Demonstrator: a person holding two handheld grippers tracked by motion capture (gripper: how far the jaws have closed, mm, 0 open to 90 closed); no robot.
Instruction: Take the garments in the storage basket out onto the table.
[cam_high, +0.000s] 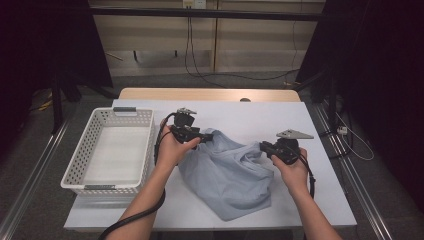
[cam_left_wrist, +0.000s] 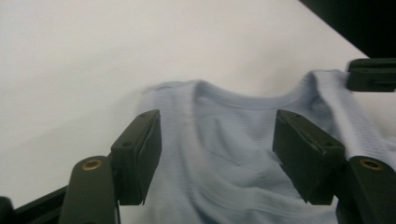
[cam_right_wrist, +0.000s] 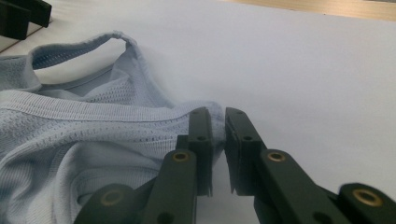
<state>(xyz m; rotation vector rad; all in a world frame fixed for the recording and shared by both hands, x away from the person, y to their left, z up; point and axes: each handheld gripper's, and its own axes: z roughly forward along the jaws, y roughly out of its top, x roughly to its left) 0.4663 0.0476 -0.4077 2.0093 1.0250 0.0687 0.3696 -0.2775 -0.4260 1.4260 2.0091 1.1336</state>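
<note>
— On the white table top (cam_high: 310, 150), between the two hands, what lies there?

— A pale blue knitted shirt (cam_high: 227, 177), crumpled in a loose heap (the ribbed neckline faces the far side of the table). It sits right of the white slotted basket (cam_high: 90, 150), apart from it, and the heap reaches toward the near edge of the table.

— What is the left gripper (cam_high: 202, 136) doing?

— It sits at the shirt's far left corner, held in the person's left hand (cam_high: 172, 150). In the left gripper view its jaws stand wide apart, with the shirt's collar (cam_left_wrist: 233, 100) lying on the table between and beyond them. The pads (cam_left_wrist: 144, 154) press on nothing; the cloth is flat under the gap, not pinched.

— And the right gripper (cam_high: 264, 146)?

— It is at the shirt's right edge, in the right hand (cam_high: 292, 167), pointing left toward the cloth. In the right gripper view the jaws are drawn nearly together, and a fold of the shirt's hem (cam_right_wrist: 215, 114) runs in between the pads (only a thin slit shows between them). So it is clamped on the cloth.

— Does either gripper show up in the other's camera?

— Yes. A black jaw tip of the right gripper (cam_left_wrist: 371, 74) shows at the right edge of the left gripper view, touching the shirt's shoulder strap. The left gripper's jaws (cam_right_wrist: 21, 16) show in the top left corner of the right gripper view, well beyond a raised loop of the neckline.

— Anything in the basket?

— Its floor looks bare from the high view.
</note>
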